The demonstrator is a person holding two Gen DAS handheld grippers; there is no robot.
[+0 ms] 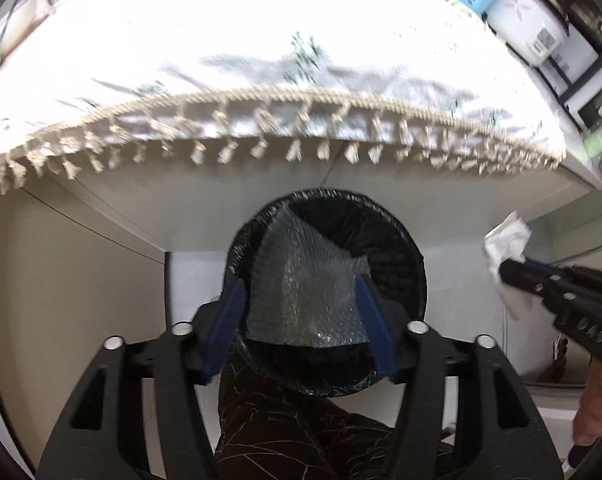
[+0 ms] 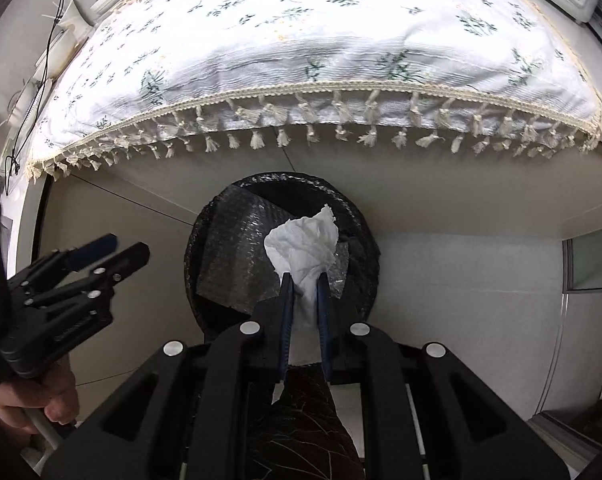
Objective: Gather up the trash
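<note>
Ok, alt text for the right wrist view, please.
The right gripper pinches a crumpled white tissue above a black-lined bin that already holds bubble wrap. The left gripper is at the left; a tasselled floral tablecloth fills the top.

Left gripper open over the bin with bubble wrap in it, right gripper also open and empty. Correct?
Not quite. The right gripper isn't open and empty: it is shut on a crumpled white tissue, as the right wrist view shows. The rest holds: the left gripper is open above the black-lined bin, and the bubble wrap lies inside it.
</note>
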